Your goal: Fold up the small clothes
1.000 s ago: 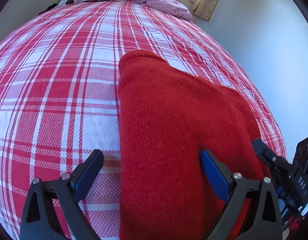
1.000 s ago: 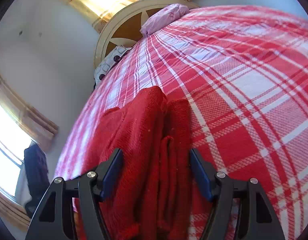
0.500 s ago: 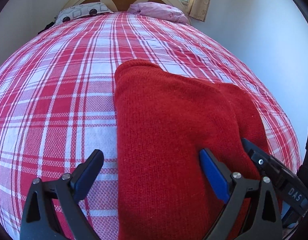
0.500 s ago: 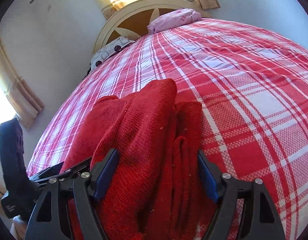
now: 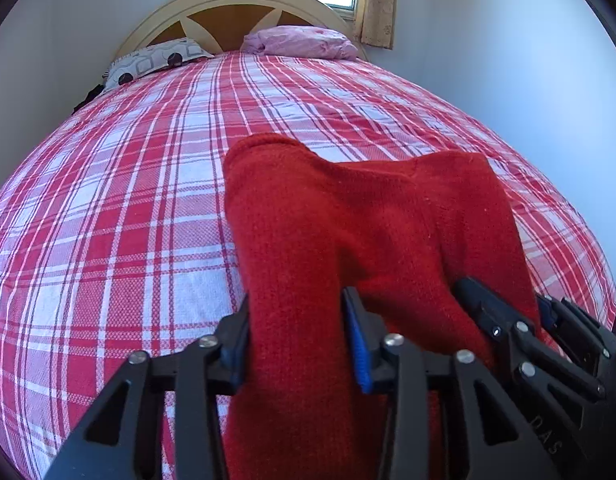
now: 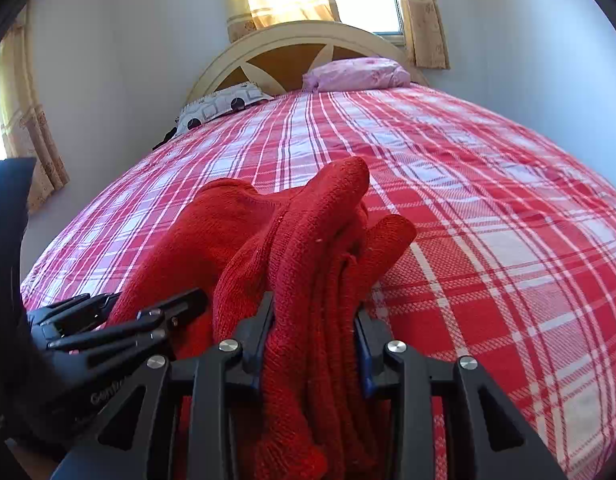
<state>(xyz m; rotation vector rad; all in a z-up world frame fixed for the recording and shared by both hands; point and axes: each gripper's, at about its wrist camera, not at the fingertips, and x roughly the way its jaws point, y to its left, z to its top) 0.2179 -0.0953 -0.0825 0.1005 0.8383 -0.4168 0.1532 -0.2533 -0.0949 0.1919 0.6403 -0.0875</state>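
While lying on the plaid bedspread point(image 5: 108, 240) near its front edge, sagging softly between two holds: red knit garment point(image 5: 347, 220), judged light, limp and stretchy, best pinched through several layers at the near edge. On the left, left gripper point(image 5: 296, 344) clamping one thick fold, jaws pressed into the wool. Further right, right gripper point(image 6: 313, 344) clamping a bunched, ridged stack of layers. Looking fuzzy, plain red, already doubled over.

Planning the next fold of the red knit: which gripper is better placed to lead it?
Neither clearly: left gripper and right gripper are both shut on the red sweater's near edge, side by side. Probably both carry it together.
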